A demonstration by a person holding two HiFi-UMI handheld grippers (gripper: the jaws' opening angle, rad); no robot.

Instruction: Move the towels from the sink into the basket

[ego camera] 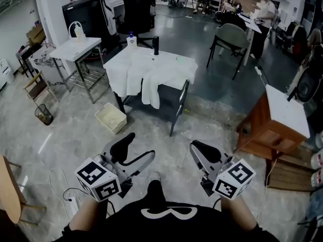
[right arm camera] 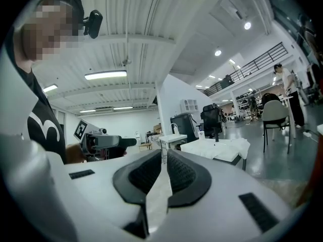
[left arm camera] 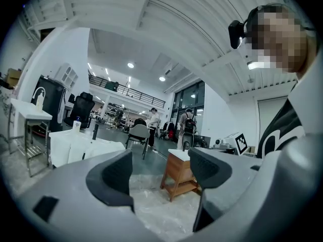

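Observation:
Several white towels (ego camera: pixel 151 72) drape over the sink table (ego camera: pixel 180 105) across the room, one hanging down its front; they show small in the left gripper view (left arm camera: pixel 75 147) and the right gripper view (right arm camera: pixel 217 147). A black faucet (ego camera: pixel 156 45) stands at the back of the table. The cream basket (ego camera: pixel 111 117) sits on the floor at the table's left front. Both grippers are held low near my body, far from the table. My left gripper (ego camera: pixel 141 146) (left arm camera: pixel 159 168) is open and empty. My right gripper (ego camera: pixel 194 146) (right arm camera: pixel 164 170) is shut with nothing in it.
A wooden cabinet (ego camera: pixel 272 122) with a white top stands at the right. A white side table (ego camera: pixel 75 49) and a wire wastebasket (ego camera: pixel 44 114) are at the left. A grey chair (ego camera: pixel 229 37) and a person (ego camera: pixel 265 9) are behind. Cables (ego camera: pixel 63 190) lie by my left foot.

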